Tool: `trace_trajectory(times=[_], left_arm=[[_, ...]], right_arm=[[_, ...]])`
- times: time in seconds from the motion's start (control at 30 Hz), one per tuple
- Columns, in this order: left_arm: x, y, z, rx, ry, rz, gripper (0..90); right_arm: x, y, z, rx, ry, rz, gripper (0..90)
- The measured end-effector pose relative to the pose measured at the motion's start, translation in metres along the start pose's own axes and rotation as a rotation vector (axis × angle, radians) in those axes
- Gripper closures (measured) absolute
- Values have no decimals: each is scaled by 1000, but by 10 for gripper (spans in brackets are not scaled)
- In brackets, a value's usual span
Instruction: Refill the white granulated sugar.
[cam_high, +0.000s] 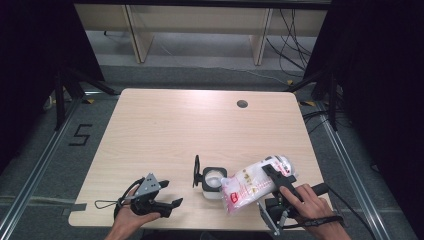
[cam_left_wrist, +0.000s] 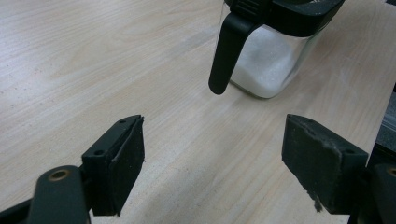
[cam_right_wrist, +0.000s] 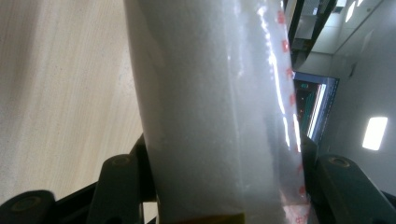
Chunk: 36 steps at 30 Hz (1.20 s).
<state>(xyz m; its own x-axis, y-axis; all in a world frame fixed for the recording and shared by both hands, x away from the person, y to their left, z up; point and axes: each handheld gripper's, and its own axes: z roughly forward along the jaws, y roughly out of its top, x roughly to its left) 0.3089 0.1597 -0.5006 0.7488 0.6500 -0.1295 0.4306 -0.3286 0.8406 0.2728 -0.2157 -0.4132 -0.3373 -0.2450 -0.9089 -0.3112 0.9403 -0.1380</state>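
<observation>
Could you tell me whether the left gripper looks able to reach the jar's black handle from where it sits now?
Probably yes: the left gripper is open, and bare table lies between it and the jar's handle.

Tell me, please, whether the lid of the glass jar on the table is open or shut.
Open. The jar stands upright with its black lid flipped up to one side, and the high view looks straight into its white contents.
</observation>
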Motion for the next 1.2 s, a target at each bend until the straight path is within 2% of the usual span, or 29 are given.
trace_trajectory(times=[0.03, 0.13, 0.17, 0.27, 0.3, 0.33, 0.37, 0.4, 0.47, 0.5, 0.53, 0.6, 0.63, 0.7, 0.73, 0.77, 0.8, 0.83, 0.87, 0.9, 0.93, 0.97, 1.0, 1.07, 1.1, 1.13, 1.17, 1.2], left_arm=[[0, 0, 0, 4, -3, 0, 207], [0, 0, 1, 1, 2, 3, 207], [0, 0, 1, 5, 1, 8, 207], [1, 0, 0, 14, 0, 14, 207], [1, 0, 1, 12, 0, 10, 208], [0, 1, 1, 18, 0, 11, 208], [0, 1, 1, 20, 0, 10, 208], [0, 1, 1, 18, -2, 21, 208], [-1, 1, 2, 18, 2, 18, 208], [-1, 1, 2, 16, 2, 18, 208], [0, 1, 1, 17, -5, 19, 208], [0, 1, 1, 18, 0, 7, 208], [0, 1, 1, 19, 0, 7, 209], [0, 1, 1, 13, -2, 26, 210], [1, 2, 1, 18, -4, 39, 210], [1, 2, 1, 15, 0, 40, 210], [1, 1, 1, 14, -3, 38, 210], [0, 1, 2, 4, -5, 29, 210], [0, 1, 2, 4, -4, 30, 210], [1, 1, 1, 16, -2, 42, 209], [1, 2, 0, 21, 2, 38, 210], [-1, 1, 0, 18, 6, 6, 210], [-1, 1, 1, 5, 0, 13, 209], [1, 1, 1, 11, -2, 37, 209], [1, 1, 1, 15, -1, 41, 210], [1, 1, 1, 13, -1, 39, 209], [0, 1, 1, 5, -2, 30, 210], [0, 1, 1, 5, -1, 25, 210]], right_arm=[[-2, 0, 1, -13, 0, -32, 475], [4, -2, 0, 9, 5, 40, 476], [-2, -1, 2, -28, -8, -36, 476], [-1, -2, 3, -27, -7, -32, 477], [2, -2, 2, -4, 3, 8, 477], [2, -2, 3, -13, 0, 11, 478], [0, -1, 2, -3, 10, -26, 478], [-1, -1, 3, -8, 7, -38, 478], [1, -1, 2, 7, 2, -7, 479], [0, -1, 4, -6, 0, -27, 480], [1, -1, 4, -10, 1, -23, 480], [0, 0, 4, -3, -7, -43, 481], [1, 1, 3, 4, -1, -23, 481], [0, 3, 0, 11, -15, -41, 482], [1, 4, -1, 19, -21, -26, 483], [-2, 5, -1, -12, -35, -61, 484], [-1, 6, -2, 9, -22, -41, 484], [-1, 7, -3, -3, -29, -36, 484], [-3, 8, -2, -14, -28, -59, 484], [0, 8, -3, -2, -25, -16, 484], [1, 8, -3, 4, -24, -6, 485], [1, 8, -3, 11, -22, -18, 484], [-1, 8, 0, -15, -28, -65, 485], [1, 7, -1, 1, -15, -33, 485], [-2, 7, -1, -4, -21, -70, 485], [-2, 7, -1, -2, -22, -74, 485], [0, 6, -2, 10, -18, -49, 485], [-2, 6, -2, 3, -25, -66, 485]])
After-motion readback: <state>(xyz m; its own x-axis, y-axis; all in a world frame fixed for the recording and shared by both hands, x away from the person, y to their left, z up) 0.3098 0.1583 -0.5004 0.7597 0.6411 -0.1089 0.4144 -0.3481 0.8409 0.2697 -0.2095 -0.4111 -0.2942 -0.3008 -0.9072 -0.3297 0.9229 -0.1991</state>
